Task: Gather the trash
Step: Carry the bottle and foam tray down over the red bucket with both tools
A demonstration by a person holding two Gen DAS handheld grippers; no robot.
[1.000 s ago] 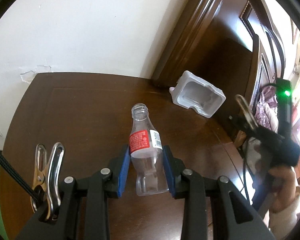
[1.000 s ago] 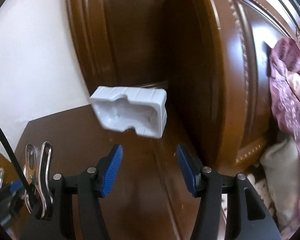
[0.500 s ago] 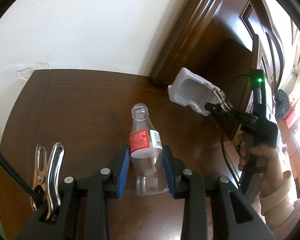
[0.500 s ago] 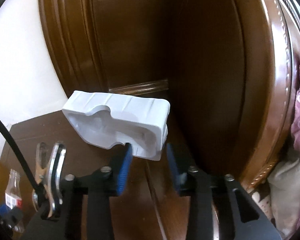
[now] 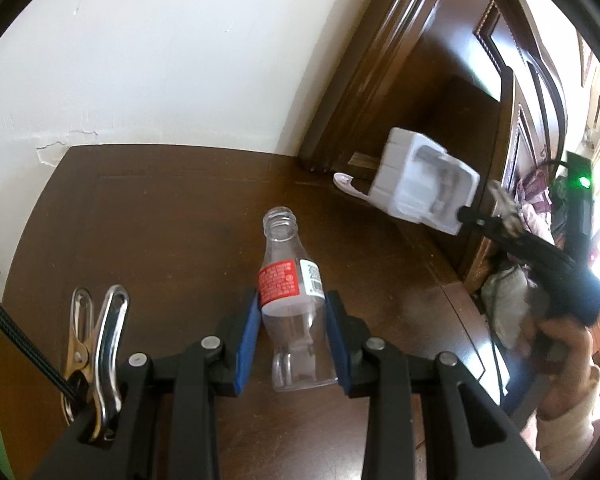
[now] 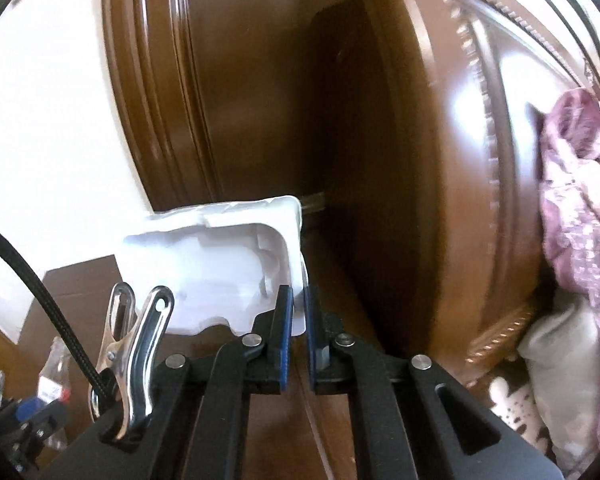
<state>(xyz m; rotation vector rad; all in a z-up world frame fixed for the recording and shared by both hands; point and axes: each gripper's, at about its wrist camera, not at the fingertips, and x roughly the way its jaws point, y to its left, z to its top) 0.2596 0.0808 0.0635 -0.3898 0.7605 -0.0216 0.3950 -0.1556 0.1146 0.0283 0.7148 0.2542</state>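
Note:
My left gripper (image 5: 292, 336) is shut on an empty clear plastic bottle (image 5: 290, 292) with a red label and no cap, held just above the dark wooden table (image 5: 148, 216). My right gripper (image 6: 296, 320) is shut on the wall of a white moulded packaging tray (image 6: 216, 276) and holds it lifted off the table. In the left wrist view the white tray (image 5: 424, 186) hangs in the air at the right, pinched by the right gripper (image 5: 466, 216). The bottle (image 6: 54, 372) also shows low left in the right wrist view.
A small white plastic piece (image 5: 346, 182) lies on the table by the dark wooden headboard (image 5: 440, 80). A white wall (image 5: 180, 60) stands behind the table. Purple fabric (image 6: 580, 200) and pale bedding (image 6: 556, 368) lie to the right.
My right gripper closed on the white tray's wall and lifted it off the table. My left gripper stayed shut on the bottle, hardly moving.

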